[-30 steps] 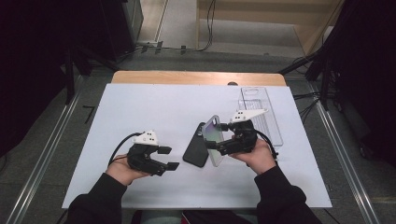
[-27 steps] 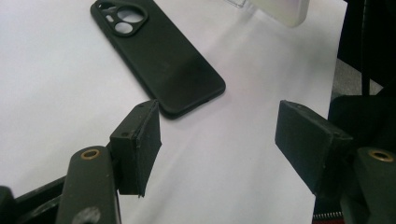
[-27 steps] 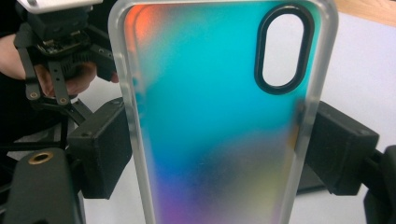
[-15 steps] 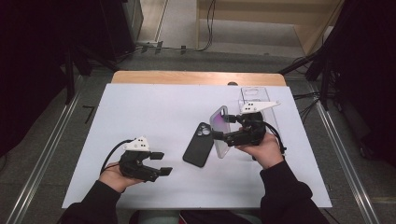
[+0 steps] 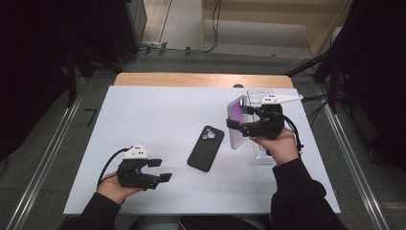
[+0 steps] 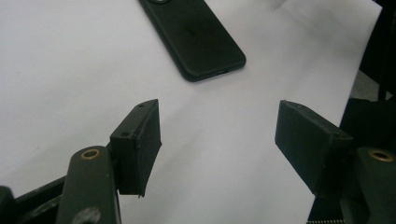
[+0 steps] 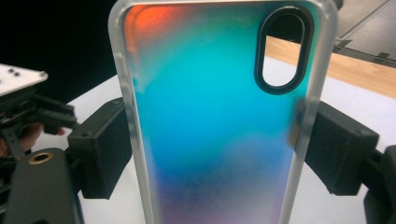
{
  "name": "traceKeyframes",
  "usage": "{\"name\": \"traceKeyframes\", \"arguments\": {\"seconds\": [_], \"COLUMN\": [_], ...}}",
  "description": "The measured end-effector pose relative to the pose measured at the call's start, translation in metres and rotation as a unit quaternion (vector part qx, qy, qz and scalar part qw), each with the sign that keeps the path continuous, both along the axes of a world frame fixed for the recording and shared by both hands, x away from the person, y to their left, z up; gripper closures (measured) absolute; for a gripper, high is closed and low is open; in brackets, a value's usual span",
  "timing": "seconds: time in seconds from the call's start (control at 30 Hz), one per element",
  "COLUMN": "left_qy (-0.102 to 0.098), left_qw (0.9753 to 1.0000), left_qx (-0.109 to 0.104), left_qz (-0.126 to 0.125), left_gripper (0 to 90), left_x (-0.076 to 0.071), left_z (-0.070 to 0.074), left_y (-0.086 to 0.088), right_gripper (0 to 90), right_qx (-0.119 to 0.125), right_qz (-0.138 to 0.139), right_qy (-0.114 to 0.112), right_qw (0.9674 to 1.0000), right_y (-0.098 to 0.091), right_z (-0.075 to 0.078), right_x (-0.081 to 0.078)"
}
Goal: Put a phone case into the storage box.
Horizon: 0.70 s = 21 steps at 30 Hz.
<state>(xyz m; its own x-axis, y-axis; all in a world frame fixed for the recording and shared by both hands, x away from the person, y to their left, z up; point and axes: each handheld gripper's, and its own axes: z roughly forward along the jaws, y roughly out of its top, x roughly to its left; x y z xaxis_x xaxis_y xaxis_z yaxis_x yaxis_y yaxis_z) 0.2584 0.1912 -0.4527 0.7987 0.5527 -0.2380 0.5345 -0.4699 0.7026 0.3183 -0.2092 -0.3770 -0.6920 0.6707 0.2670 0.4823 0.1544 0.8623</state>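
Note:
A black phone [image 5: 206,148] lies camera side up in the middle of the white table [image 5: 143,115]. My right gripper [image 5: 238,125] is to its right, raised off the table and shut on the long edges of a phone case [image 5: 238,117]. The case [image 7: 210,116] is frosted, shading from teal to purple, with an oval camera cut-out, and my right gripper [image 7: 219,149] holds it upright. Near the front left, my left gripper [image 5: 160,170] stands open with nothing between its fingers. Seen along my left gripper [image 6: 219,135], the phone [image 6: 194,37] lies a short way ahead of the jaws.
A clear plastic piece [image 5: 261,96] lies flat at the back right, partly under my right hand. A wooden strip [image 5: 201,79] runs along the table's far edge. Beyond it, cables cross the floor. The table's right edge [image 5: 316,153] is close to my right forearm.
My right gripper has lifted the case off the black phone and carried it right and away, upright. My left gripper has drawn back toward the front left, still open.

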Motion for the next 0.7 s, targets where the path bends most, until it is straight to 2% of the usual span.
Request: {"name": "traceKeyframes", "arguments": {"seconds": [0.2,0.37,0.43,0.53,0.7], "left_qy": [-0.002,0.001,0.001,0.004,0.004], "left_qw": [0.9999,0.9997,0.9997,0.9997,0.9996], "left_qx": [-0.002,-0.006,-0.005,-0.003,-0.006], "left_qz": [0.015,0.023,0.024,0.024,0.026], "left_gripper": [31.8,31.8,31.8,31.8,31.8], "left_x": [-0.003,-0.004,-0.004,-0.004,-0.003], "left_z": [-0.001,-0.002,-0.002,-0.003,-0.003], "left_y": [0.005,0.008,0.008,0.009,0.009], "right_gripper": [15.0,15.0,15.0,15.0,15.0], "right_qx": [0.004,0.002,-0.001,-0.024,-0.022], "right_qz": [-0.033,-0.069,-0.088,-0.115,-0.161], "right_qy": [0.0,0.003,-0.001,-0.013,-0.014], "right_qw": [0.9994,0.9976,0.9961,0.9929,0.9866], "right_y": [-0.01,-0.018,-0.022,-0.025,-0.037], "right_z": [0.002,0.001,0.0,-0.002,-0.006], "right_x": [0.007,0.011,0.013,0.014,0.017]}}
